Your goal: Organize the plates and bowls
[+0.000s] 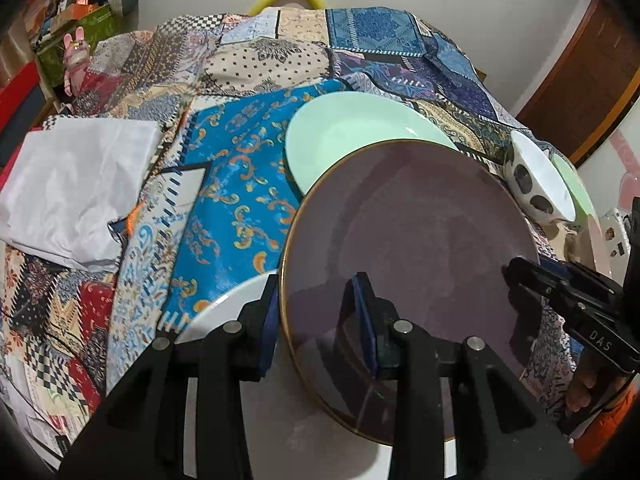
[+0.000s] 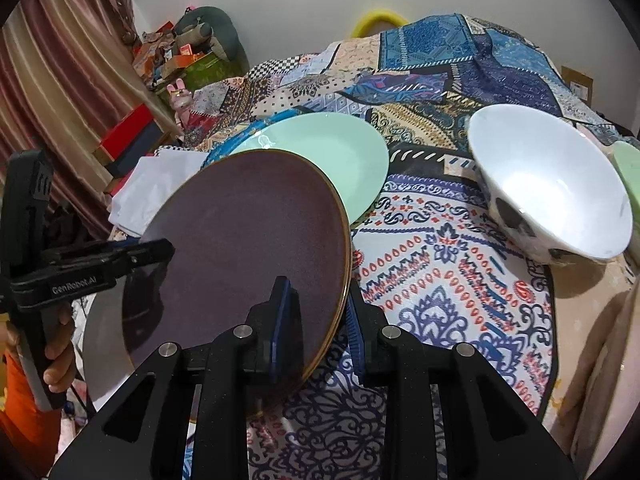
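Note:
A dark purple plate (image 1: 412, 248) with a gold rim is held tilted above the table; it also shows in the right wrist view (image 2: 248, 232). My left gripper (image 1: 320, 320) is shut on its left rim, and my right gripper (image 2: 316, 320) is shut on its right rim. The right gripper shows in the left wrist view (image 1: 516, 276), the left gripper in the right wrist view (image 2: 160, 254). A mint green plate (image 1: 344, 128) (image 2: 332, 148) lies behind. A white plate (image 1: 236, 312) (image 2: 104, 340) lies under the purple one. A white spotted bowl (image 1: 540, 176) (image 2: 552, 184) stands at the right.
The table is covered with a patchwork cloth (image 1: 240, 184) (image 2: 440, 264). A white folded cloth (image 1: 76, 184) (image 2: 152, 184) lies at the left. A green dish (image 1: 576, 188) (image 2: 630, 176) sits beyond the bowl. Boxes and a pink toy (image 1: 76, 60) stand at the far left.

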`<state>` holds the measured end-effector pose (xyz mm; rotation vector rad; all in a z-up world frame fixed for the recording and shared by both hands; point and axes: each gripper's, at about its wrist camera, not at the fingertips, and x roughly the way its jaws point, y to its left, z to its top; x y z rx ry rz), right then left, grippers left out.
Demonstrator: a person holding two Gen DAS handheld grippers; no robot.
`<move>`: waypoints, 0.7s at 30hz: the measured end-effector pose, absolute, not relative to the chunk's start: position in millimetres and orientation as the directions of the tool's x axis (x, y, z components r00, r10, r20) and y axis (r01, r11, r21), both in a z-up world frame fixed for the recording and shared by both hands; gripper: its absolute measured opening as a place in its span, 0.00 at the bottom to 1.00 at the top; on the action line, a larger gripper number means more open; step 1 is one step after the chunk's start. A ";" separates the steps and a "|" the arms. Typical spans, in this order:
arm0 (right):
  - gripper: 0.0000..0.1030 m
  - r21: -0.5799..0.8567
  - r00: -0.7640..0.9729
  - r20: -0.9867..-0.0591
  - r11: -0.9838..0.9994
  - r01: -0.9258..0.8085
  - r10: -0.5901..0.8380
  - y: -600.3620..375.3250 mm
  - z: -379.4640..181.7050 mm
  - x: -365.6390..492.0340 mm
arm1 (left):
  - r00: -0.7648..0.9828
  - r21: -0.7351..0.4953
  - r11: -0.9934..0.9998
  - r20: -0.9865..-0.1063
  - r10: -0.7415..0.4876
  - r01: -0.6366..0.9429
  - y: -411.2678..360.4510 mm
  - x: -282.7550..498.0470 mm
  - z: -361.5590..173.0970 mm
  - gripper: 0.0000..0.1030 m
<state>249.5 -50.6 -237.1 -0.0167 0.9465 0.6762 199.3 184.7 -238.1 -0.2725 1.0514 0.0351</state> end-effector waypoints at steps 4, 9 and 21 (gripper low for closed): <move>0.24 0.272 0.401 -0.752 0.801 -0.533 0.523 -59.0 -237.0 248.5 | 0.506 -0.210 0.967 -0.856 -0.109 -0.147 176.7 196.7 -236.3 0.33; 0.24 0.276 0.407 -0.751 0.807 -0.522 0.520 -67.1 -235.7 247.1 | 0.518 -0.223 0.966 -0.846 -0.124 -0.132 167.4 193.4 -229.3 0.33; 0.24 0.281 0.421 -0.750 0.822 -0.495 0.510 -90.1 -231.3 236.4 | 0.535 -0.230 0.968 -0.833 -0.142 -0.101 143.4 183.2 -213.9 0.33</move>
